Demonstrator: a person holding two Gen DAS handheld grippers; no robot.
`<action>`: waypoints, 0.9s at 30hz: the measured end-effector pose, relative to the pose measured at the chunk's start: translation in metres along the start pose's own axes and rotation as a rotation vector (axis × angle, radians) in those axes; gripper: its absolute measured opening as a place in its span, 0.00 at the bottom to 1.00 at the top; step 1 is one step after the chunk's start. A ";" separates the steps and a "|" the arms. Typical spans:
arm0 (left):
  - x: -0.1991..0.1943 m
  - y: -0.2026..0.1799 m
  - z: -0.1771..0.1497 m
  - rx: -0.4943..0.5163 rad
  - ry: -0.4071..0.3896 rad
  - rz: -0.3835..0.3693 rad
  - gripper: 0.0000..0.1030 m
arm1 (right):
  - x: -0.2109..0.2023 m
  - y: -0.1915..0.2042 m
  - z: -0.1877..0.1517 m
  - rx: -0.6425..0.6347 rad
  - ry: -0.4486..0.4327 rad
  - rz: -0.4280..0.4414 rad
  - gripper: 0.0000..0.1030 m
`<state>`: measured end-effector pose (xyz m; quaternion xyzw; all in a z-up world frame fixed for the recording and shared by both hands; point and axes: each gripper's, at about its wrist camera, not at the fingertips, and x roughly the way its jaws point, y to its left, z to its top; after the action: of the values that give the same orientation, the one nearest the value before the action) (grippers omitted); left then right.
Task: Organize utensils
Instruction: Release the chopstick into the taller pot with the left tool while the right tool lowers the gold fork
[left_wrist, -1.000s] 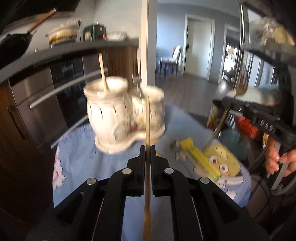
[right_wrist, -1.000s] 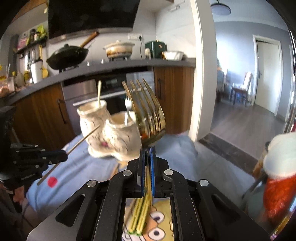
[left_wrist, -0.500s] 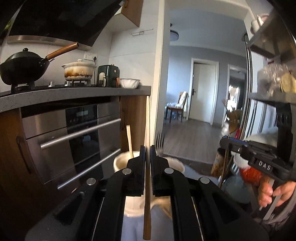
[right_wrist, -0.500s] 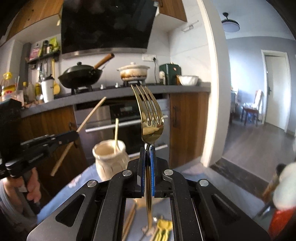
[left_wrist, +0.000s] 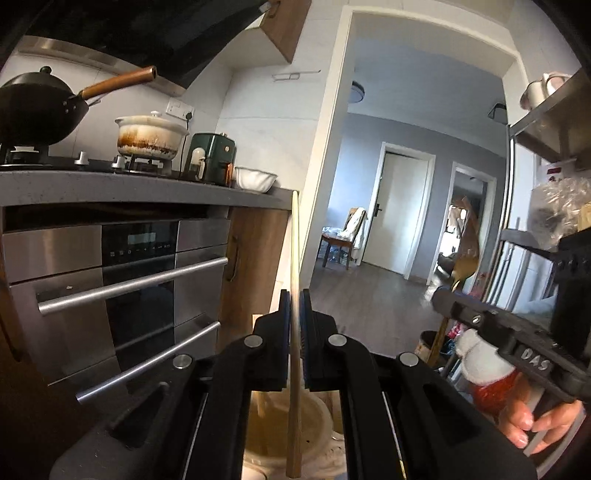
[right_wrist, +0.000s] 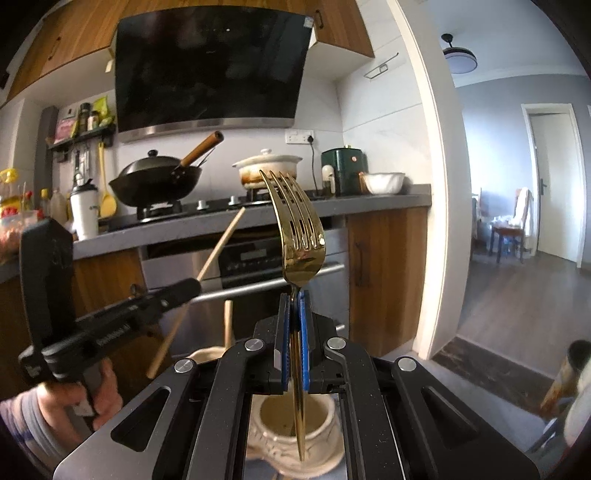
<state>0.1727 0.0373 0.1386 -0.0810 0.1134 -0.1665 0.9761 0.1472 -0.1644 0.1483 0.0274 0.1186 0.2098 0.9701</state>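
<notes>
My left gripper (left_wrist: 294, 295) is shut on a wooden chopstick (left_wrist: 294, 258) held upright; its lower end hangs over the mouth of a cream ceramic utensil holder (left_wrist: 317, 424). My right gripper (right_wrist: 294, 297) is shut on a gold fork (right_wrist: 299, 229), tines up, its handle tip reaching down into the mouth of the holder's other cup (right_wrist: 325, 410). The left gripper with its chopstick (right_wrist: 218, 247) shows at the left of the right wrist view. Another wooden utensil (right_wrist: 228, 321) stands in the rear cup. The right gripper body (left_wrist: 509, 339) shows at the right of the left wrist view.
A kitchen counter (right_wrist: 351, 203) with a black wok (right_wrist: 155, 181), a white pot (right_wrist: 269, 166), a green appliance (right_wrist: 343, 170) and a white bowl (right_wrist: 384, 181) stands behind. A steel oven (left_wrist: 110, 280) is below it. A metal shelf rack (left_wrist: 546, 236) stands at right.
Both grippers have tilted upward and risen over the holder, bringing the chopstick and fork upright above the cups. The tabletop and cartoon cloth have dropped out of view.
</notes>
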 end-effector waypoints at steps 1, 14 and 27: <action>0.006 0.000 -0.002 0.002 0.006 0.003 0.05 | 0.002 -0.001 0.000 0.003 0.002 0.001 0.06; 0.033 0.013 -0.027 -0.001 0.020 0.060 0.05 | 0.007 -0.001 0.008 0.019 -0.041 -0.002 0.06; 0.004 0.017 -0.046 0.047 0.009 0.085 0.05 | 0.044 -0.016 -0.040 0.045 0.099 -0.010 0.06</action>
<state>0.1698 0.0462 0.0903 -0.0525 0.1174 -0.1278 0.9834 0.1824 -0.1609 0.0980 0.0381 0.1711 0.2032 0.9633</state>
